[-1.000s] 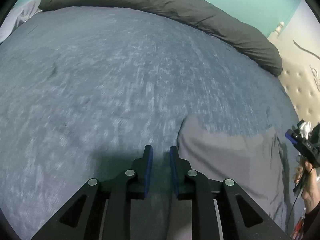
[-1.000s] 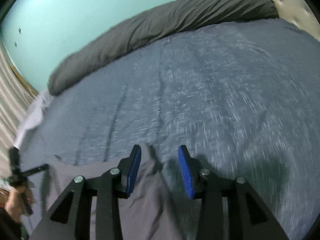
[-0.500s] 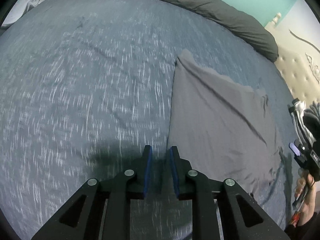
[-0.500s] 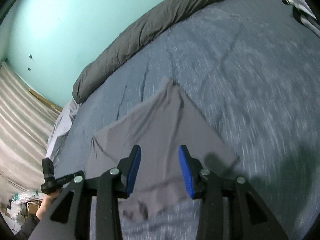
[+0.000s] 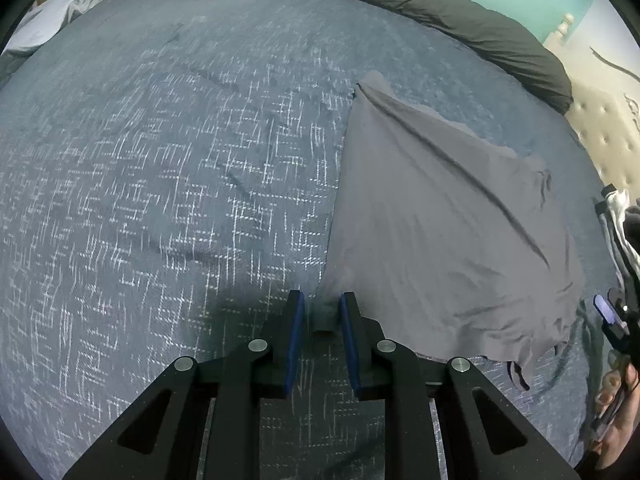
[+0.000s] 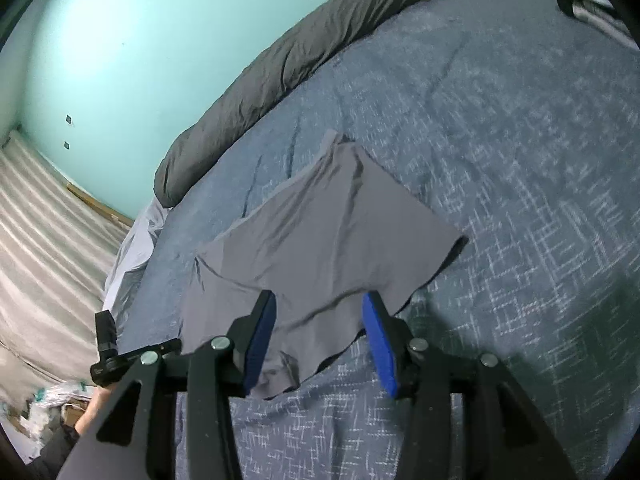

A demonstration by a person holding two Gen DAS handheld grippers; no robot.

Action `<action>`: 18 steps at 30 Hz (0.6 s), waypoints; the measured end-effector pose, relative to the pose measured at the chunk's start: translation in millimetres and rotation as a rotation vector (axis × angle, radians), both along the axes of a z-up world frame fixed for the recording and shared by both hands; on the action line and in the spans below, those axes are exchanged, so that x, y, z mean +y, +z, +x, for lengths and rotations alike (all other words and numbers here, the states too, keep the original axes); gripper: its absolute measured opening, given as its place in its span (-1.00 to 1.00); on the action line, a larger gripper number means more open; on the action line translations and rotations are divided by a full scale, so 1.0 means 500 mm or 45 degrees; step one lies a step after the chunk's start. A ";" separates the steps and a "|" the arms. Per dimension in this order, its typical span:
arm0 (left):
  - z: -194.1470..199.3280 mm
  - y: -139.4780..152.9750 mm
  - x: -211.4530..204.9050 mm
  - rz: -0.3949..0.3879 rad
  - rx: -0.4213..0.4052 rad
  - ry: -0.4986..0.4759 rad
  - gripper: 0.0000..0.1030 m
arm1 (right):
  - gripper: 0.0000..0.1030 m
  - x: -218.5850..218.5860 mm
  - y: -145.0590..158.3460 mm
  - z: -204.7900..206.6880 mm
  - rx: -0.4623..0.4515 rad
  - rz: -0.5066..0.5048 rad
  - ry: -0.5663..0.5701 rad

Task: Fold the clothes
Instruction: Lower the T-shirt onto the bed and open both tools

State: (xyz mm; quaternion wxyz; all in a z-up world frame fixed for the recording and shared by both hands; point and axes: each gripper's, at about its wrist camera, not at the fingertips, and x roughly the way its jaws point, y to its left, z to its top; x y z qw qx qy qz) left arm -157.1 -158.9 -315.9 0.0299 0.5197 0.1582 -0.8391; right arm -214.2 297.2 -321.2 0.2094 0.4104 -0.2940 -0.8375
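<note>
Teal wall behind, dark grey duvet [image 5: 460, 12] rolled along the far edge of the bed [image 5: 160, 168], blue crosshatch cover across the rest. Grey garment [image 5: 440, 220] now spread flat on the bed, towards the headboard side (a second ago mostly bunched under both claws, only a strip showing). Laid out, a few creases running from the far corner, near hem slightly rumpled.

Left claw [image 5: 320, 320] narrowly parted, a small tuft of the garment's near corner between the pads; cannot tell if truly pinched or just resting there. Right claw [image 6: 320, 334] opening, jaws wide, near edge of garment [image 6: 320, 240] lying between and below them but pads not pressing — released.

Meaning: spreading step prob. done, cloth set down ready for a first fold. Left corner likely to be let go next, then edges re-gripped. Risk: wrinkles at near hem carried into the fold.
</note>
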 end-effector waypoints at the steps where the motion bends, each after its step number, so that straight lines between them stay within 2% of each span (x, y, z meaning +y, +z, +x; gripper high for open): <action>1: -0.004 -0.003 0.003 0.000 -0.002 0.000 -0.61 | -0.11 0.001 0.001 -0.001 0.003 -0.001 -0.002; 14: -0.009 -0.007 0.019 -0.014 -0.006 -0.014 -0.62 | -0.11 0.003 -0.002 -0.010 0.012 -0.023 -0.025; 18: -0.008 -0.006 0.018 -0.007 0.003 -0.014 -0.88 | -0.11 0.005 -0.002 -0.012 0.012 -0.027 -0.031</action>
